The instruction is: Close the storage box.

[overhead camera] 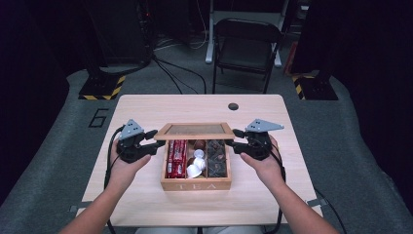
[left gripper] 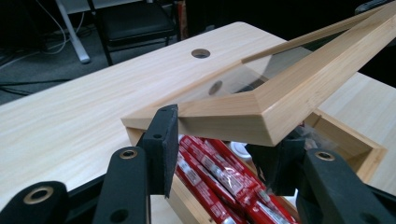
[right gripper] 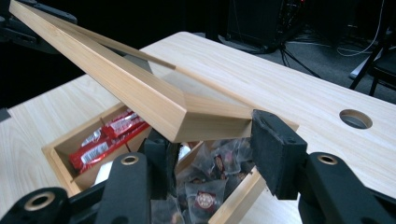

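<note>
A wooden tea box [overhead camera: 195, 185] stands mid-table, its glass-paned lid [overhead camera: 195, 129] raised at the front and hinged at the back. My left gripper [overhead camera: 157, 139] is shut on the lid's left front corner, and my right gripper [overhead camera: 233, 139] is shut on the right front corner. In the left gripper view the jaws [left gripper: 219, 149] clamp the lid [left gripper: 289, 98] above red packets [left gripper: 219, 172]. In the right gripper view the jaws [right gripper: 215, 149] hold the lid [right gripper: 140, 93] over dark sachets [right gripper: 205, 186]. Red packets [overhead camera: 176, 158], white cups [overhead camera: 196, 163] and dark sachets [overhead camera: 215, 158] fill the compartments.
The light wooden table [overhead camera: 146, 109] has a round hole [overhead camera: 233, 106] near its far edge. A black folding chair [overhead camera: 246, 44] stands behind the table, with cables and stand bases on the grey floor. Bare tabletop lies to both sides of the box.
</note>
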`<state>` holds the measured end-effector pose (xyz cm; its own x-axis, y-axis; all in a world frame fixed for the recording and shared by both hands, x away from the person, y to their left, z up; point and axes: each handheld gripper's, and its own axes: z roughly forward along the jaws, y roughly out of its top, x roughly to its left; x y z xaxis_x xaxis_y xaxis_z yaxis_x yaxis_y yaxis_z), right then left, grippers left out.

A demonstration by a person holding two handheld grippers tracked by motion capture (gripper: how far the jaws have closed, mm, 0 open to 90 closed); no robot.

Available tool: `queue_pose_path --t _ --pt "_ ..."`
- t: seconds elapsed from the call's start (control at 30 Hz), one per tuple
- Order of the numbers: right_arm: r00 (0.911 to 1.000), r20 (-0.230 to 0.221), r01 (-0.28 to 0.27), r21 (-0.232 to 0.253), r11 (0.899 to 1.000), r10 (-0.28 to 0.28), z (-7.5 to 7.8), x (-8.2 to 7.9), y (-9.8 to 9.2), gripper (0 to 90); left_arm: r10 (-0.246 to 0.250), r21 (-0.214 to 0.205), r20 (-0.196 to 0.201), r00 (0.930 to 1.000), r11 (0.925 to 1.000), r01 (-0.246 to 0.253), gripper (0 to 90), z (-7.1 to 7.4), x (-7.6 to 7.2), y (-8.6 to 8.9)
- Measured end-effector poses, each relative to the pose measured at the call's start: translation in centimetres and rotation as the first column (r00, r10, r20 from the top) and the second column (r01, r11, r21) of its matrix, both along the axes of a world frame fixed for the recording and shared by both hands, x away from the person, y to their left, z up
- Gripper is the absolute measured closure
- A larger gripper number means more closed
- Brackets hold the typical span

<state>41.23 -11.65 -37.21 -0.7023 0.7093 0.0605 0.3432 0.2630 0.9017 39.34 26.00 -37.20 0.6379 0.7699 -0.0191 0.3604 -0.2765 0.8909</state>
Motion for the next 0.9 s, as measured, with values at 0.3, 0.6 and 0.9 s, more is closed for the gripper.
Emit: queue_pose_path --t 0.3,0.6,0.9 --pt "0.9999 -0.009 -0.012 -0.003 1.000 0.012 -1.2 -1.1 -0.2 52.2 -0.003 -0.004 -0.019 0.9998 1.0000 0.003 50.8 -1.3 -0.9 0.1" --pt "0.9995 -0.020 -0.026 -0.019 0.999 0.026 -2.8 -2.2 -0.4 52.0 -0.014 0.010 -0.038 0.9992 0.9998 0.015 50.0 -3.0 -2.0 0.0" --pt "0.9985 -0.041 -0.037 -0.022 0.999 0.036 -4.8 -3.1 -0.5 52.0 -0.015 0.006 -0.045 0.9989 0.9999 0.015 50.3 -4.7 -3.3 0.0"
